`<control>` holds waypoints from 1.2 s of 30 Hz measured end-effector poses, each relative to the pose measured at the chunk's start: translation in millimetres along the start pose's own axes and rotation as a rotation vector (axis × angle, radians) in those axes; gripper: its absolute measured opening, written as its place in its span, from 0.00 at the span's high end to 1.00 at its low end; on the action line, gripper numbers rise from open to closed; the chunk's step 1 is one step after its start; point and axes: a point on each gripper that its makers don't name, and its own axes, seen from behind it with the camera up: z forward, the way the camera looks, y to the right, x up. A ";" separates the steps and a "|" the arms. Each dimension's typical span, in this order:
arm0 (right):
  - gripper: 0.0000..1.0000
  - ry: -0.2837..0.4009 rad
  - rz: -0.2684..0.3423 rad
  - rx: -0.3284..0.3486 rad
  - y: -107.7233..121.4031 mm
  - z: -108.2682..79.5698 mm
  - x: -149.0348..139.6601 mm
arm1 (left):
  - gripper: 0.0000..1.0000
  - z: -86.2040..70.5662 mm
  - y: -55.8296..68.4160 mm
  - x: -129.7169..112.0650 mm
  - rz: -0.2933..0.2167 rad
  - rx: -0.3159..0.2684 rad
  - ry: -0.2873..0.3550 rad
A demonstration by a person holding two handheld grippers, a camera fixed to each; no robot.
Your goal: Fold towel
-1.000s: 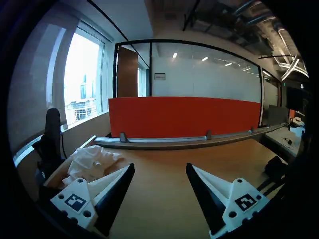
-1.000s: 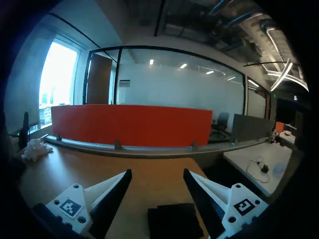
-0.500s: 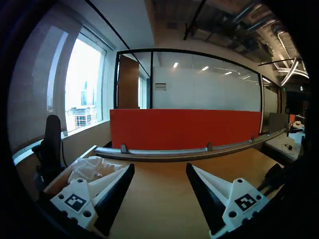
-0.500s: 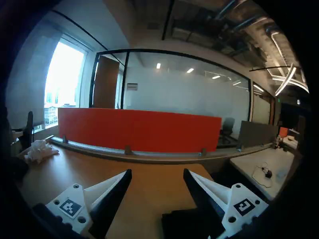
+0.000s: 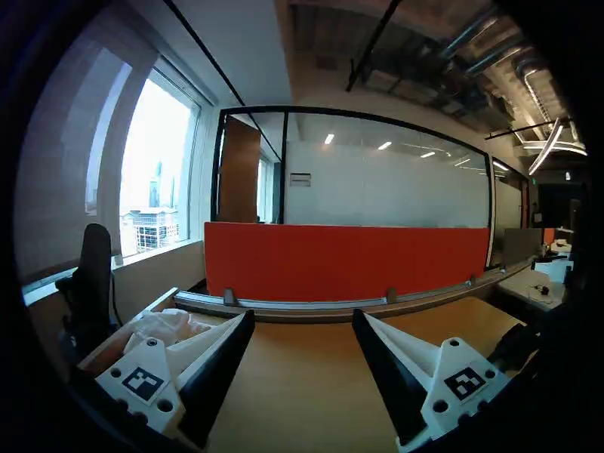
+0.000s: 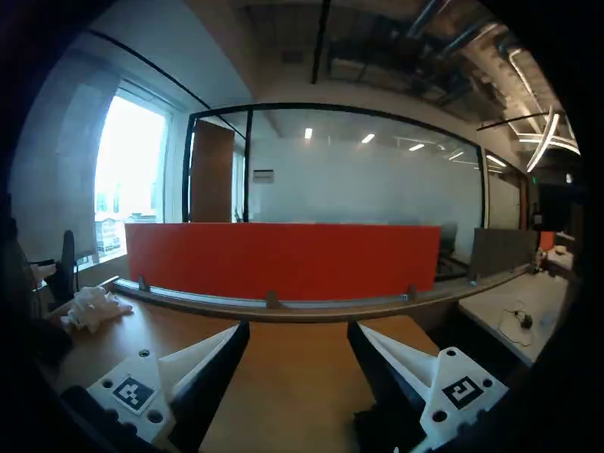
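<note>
Left gripper (image 5: 302, 312) held level above the wooden counter (image 5: 302, 392), fingers spread wide, empty. Right gripper (image 6: 298, 325) level too (fingers apart, gripping nothing), facing the red divider (image 6: 287, 260). Crumpled white towel (image 5: 170, 325) sits at nine o'clock, on the counter's corner.

towel (image 5: 174, 323): cloth | desk (image 5: 302, 385): smooth wood | divider (image 5: 340, 260): matt

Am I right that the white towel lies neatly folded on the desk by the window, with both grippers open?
Not quite: the towel is crumpled, not folded, as the right gripper view shows. It does lie on the desk by the window; left gripper and right gripper are open.
</note>
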 end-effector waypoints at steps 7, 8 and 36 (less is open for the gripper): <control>0.00 0.025 0.002 0.016 -24.0 4.3 7.7 | 0.05 -0.6 2.0 3.1 0.002 -0.008 0.016; 0.00 0.026 0.001 0.019 -26.8 4.7 8.7 | 0.05 -0.8 1.7 4.0 0.002 -0.008 0.019; 0.00 0.035 0.014 0.042 -48.1 -4.6 39.2 | 0.05 -4.8 -12.5 -31.6 0.036 0.043 0.063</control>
